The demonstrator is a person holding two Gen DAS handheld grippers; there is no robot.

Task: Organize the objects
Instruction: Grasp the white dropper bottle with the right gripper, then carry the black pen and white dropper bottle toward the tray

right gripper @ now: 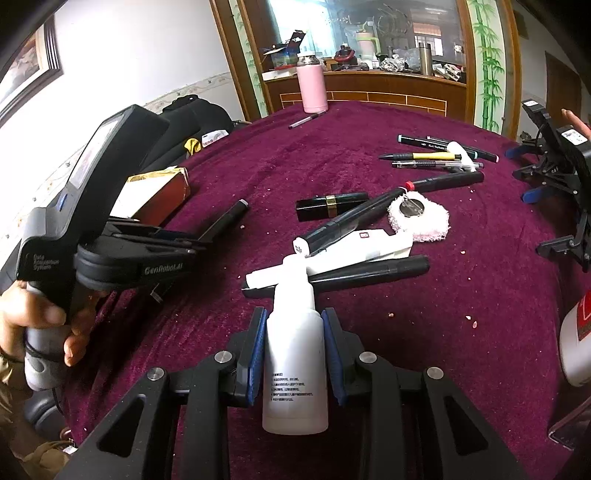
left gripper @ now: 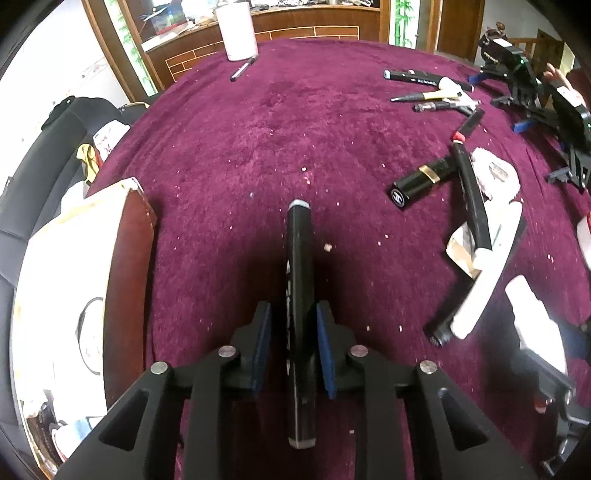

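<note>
At far left a red box (left gripper: 129,258) stands closed; its contents cannot be told. The left gripper (left gripper: 291,332) is held slightly spread, and the black marker (left gripper: 299,258) lies unclamped between its pads on the cloth (left gripper: 258,147). The marker is judged light, stiff and smooth, best taken mid-barrel. The right gripper (right gripper: 294,332) is pinched on the white bottle (right gripper: 295,369), judged light and slippery, fill unseen.

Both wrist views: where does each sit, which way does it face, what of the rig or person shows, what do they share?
Left wrist: on the left gripper, facing down over the maroon cloth; black marker between its pads.
Right wrist: on the right gripper, facing across the table; white bottle clamped; the person's hand on the other gripper.
Shared: lipstick, pink flask.
</note>
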